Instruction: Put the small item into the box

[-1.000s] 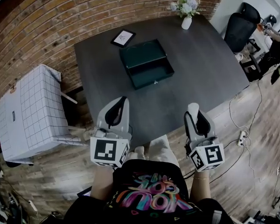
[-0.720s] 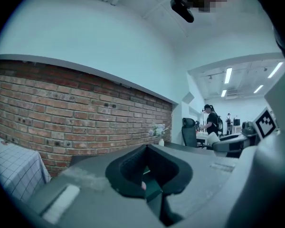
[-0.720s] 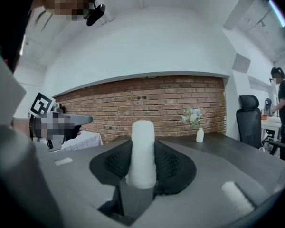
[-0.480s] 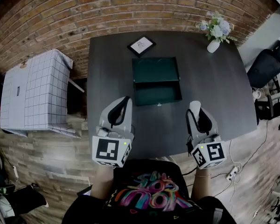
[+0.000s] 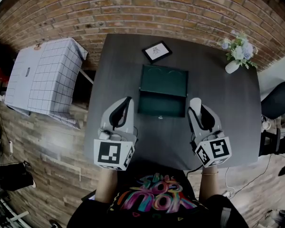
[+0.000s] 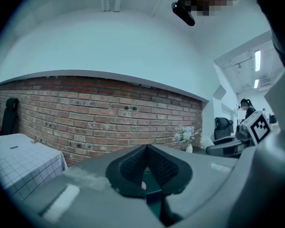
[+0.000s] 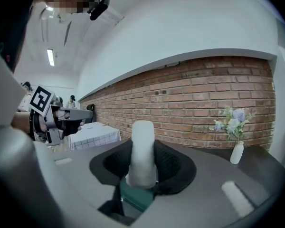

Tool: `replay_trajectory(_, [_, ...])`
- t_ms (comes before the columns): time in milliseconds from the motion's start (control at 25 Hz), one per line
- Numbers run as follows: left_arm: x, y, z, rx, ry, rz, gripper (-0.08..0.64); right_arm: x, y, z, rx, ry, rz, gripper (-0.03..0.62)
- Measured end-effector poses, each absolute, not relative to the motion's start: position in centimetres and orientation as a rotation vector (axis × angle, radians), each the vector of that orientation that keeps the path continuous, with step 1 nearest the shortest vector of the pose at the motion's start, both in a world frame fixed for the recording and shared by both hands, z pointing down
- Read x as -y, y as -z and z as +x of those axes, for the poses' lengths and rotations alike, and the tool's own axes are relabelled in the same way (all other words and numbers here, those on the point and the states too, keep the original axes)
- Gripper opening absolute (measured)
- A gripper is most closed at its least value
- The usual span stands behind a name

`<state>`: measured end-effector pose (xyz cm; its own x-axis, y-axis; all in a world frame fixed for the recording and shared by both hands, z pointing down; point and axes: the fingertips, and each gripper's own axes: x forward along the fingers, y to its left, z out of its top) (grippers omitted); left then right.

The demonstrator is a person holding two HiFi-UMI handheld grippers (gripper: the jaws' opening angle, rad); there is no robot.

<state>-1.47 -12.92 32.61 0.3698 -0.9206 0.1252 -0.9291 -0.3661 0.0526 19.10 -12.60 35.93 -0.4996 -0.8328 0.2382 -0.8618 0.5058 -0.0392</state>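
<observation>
Right gripper (image 5: 196, 103): clamped on white tube (image 7: 142, 151). Left gripper (image 6: 146, 147): closed, empty. Hazard: early release, tube landing short of box (image 5: 162, 82).

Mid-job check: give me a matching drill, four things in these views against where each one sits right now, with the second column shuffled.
Things:
1. green box
2. picture frame
3. vase of flowers
4. white cylinder

Places:
A. far right corner of the dark table
B. held in the right gripper
C. middle of the dark table, lid open
D. on the dark table just beyond the green box

Pairs: 1-C, 2-D, 3-A, 4-B
</observation>
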Motion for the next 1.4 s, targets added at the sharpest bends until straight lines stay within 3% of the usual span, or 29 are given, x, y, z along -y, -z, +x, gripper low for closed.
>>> replay_trajectory(1400, [13.6, -34.6, -2.6, 1.612, -0.141, 2.51, 0.002, 13.9, -37.7, 17.6, 2.486, -0.202, 1.426, 0.141])
